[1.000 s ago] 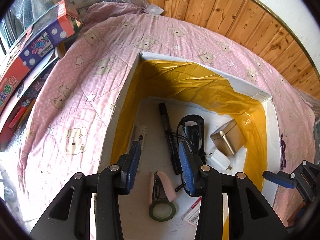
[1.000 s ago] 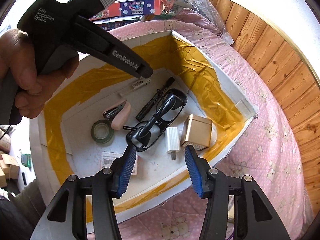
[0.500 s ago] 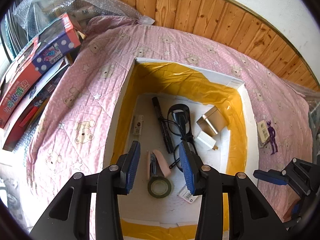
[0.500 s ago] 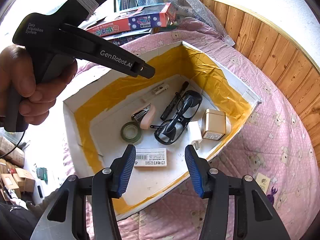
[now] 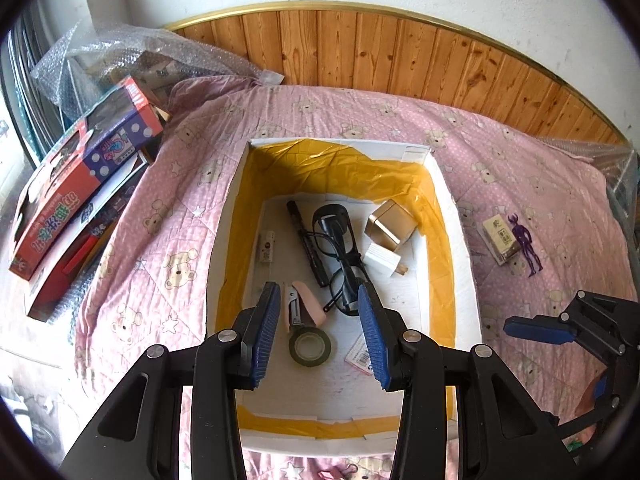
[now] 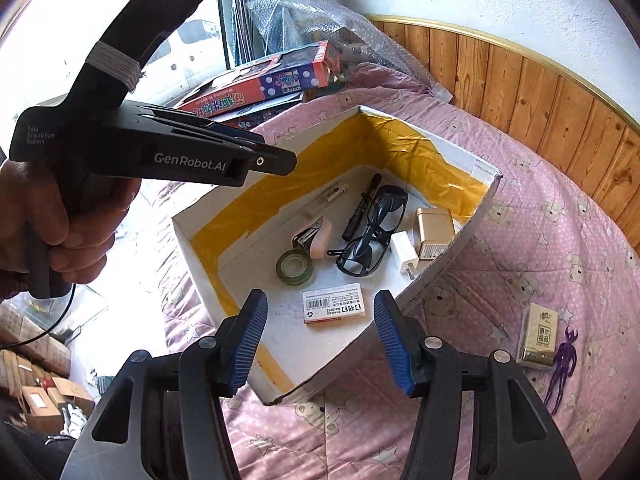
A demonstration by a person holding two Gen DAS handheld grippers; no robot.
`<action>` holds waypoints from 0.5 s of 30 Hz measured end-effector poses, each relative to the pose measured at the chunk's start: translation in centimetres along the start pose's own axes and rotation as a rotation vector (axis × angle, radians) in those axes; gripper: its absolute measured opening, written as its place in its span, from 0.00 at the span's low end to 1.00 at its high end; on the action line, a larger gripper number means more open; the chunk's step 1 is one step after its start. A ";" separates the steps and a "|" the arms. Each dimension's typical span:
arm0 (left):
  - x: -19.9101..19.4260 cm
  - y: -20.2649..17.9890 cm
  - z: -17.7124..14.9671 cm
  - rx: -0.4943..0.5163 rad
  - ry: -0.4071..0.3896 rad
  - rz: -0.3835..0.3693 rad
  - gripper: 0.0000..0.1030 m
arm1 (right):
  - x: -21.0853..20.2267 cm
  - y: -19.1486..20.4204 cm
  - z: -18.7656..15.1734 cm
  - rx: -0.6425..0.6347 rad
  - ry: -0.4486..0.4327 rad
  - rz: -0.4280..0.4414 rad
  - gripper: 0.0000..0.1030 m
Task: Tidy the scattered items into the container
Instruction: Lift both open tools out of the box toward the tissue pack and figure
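On the pink quilt (image 5: 160,240), the box (image 5: 460,240) holds glasses (image 5: 340,256), tape (image 5: 310,346).

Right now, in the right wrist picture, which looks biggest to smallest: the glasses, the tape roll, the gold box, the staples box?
1. Glasses
2. Staples box, though it lies nearer the camera
3. Gold box and tape roll look alike

Box (image 5: 224,240) white, lined with yellow tape — bedspread (image 5: 160,216) pink with bear-and-star print — tin (image 6: 434,222) gold, tape roll (image 6: 294,267) green.
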State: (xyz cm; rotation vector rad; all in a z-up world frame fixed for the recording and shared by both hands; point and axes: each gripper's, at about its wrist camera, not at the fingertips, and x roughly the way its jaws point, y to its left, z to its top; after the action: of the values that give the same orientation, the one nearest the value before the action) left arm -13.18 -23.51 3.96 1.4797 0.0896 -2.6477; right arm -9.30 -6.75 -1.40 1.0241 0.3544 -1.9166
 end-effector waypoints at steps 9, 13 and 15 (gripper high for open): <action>-4.1 -2.0 -2.4 -0.015 -0.048 -0.079 0.41 | -3.2 -0.7 -3.3 0.109 -0.104 0.027 0.56; -5.6 -3.8 -3.6 -0.014 -0.072 -0.111 0.41 | -4.0 -1.6 -5.5 0.177 -0.126 0.034 0.56; -6.1 -5.1 -4.3 0.007 -0.076 -0.122 0.41 | -4.3 -1.9 -6.6 0.199 -0.129 0.035 0.56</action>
State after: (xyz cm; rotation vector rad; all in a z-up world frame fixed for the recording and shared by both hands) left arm -6.96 -17.59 6.88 1.4172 0.1695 -2.7989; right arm -6.42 0.79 -2.45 1.0203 0.0727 -2.0043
